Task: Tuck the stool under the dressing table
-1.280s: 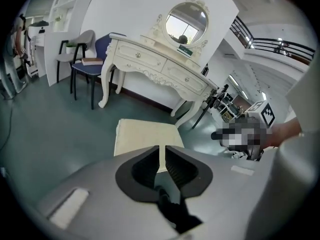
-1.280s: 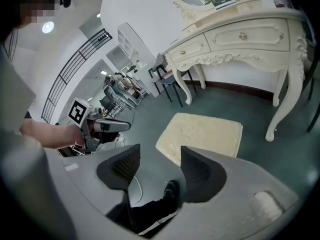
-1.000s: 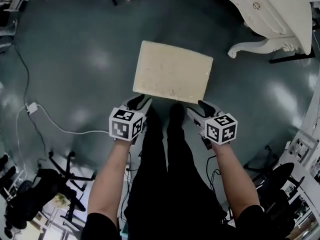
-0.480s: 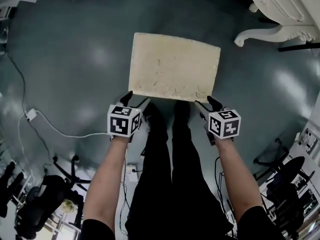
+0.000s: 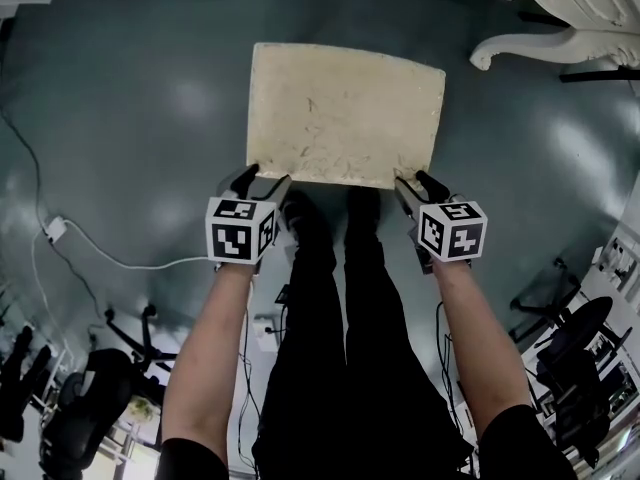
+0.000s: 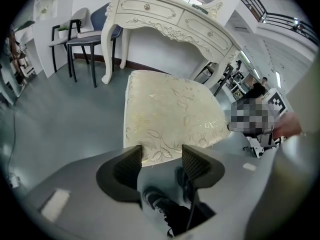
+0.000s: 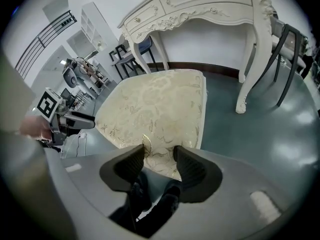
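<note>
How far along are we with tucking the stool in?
Done: left tongs and right tongs sit at the near edge of the stool. In hand: both open, jaws have just been closing, edge at their tips, not gripped. Left: slide it under the dressing table; it stands out on the floor.

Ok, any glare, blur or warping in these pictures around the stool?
Head view: sharp; pale glare patches on the floor either side of the stool, none on its seat. Left gripper view: fisheye, black corners, the dressing table bowed, stool crisp. Right gripper view: same warping, no blur.
</note>
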Tool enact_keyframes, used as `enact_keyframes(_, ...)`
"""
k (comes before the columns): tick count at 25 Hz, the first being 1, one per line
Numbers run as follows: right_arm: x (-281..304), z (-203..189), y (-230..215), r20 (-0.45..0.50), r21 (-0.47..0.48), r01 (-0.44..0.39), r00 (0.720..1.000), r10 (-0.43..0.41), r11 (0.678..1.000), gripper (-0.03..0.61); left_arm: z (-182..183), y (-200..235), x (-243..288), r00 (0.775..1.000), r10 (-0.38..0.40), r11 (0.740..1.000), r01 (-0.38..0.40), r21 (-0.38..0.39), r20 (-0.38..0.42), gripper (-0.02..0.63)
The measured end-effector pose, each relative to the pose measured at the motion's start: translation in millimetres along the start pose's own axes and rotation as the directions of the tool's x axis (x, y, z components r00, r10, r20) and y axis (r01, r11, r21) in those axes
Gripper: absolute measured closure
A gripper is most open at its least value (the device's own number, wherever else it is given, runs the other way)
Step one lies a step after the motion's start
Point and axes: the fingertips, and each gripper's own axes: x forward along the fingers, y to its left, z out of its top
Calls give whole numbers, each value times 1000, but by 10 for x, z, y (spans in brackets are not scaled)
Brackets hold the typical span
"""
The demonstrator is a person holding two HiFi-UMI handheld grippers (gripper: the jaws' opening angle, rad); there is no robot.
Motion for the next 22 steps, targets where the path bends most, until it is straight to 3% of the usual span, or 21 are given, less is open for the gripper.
enact_keyframes(3, 18, 1, 7, -15, -10, 9, 1000, -9, 1000, 376, -1, 48, 10, 1000, 23, 1000, -23, 9, -7, 385)
enact_keyframes(10, 75, 10, -14, -42, -9, 50, 998, -50, 999, 380, 11, 41, 65, 998, 27, 1000, -27, 7, -48, 390)
enact_keyframes(13, 93, 15, 14, -32, -1, 47, 998, -47, 999, 380, 41, 78, 63, 999, 36, 999, -35, 23, -27, 390)
enact_keyframes(18, 225, 169, 238, -16, 62, -13, 1000, 14, 998, 381, 424, 410, 60, 992, 114, 991, -117, 66, 59, 396)
enact_keyframes(22, 330, 288, 332, -13, 103, -13, 1000, 15, 995, 382, 703, 584, 116, 993, 95, 989, -102, 107, 68, 408)
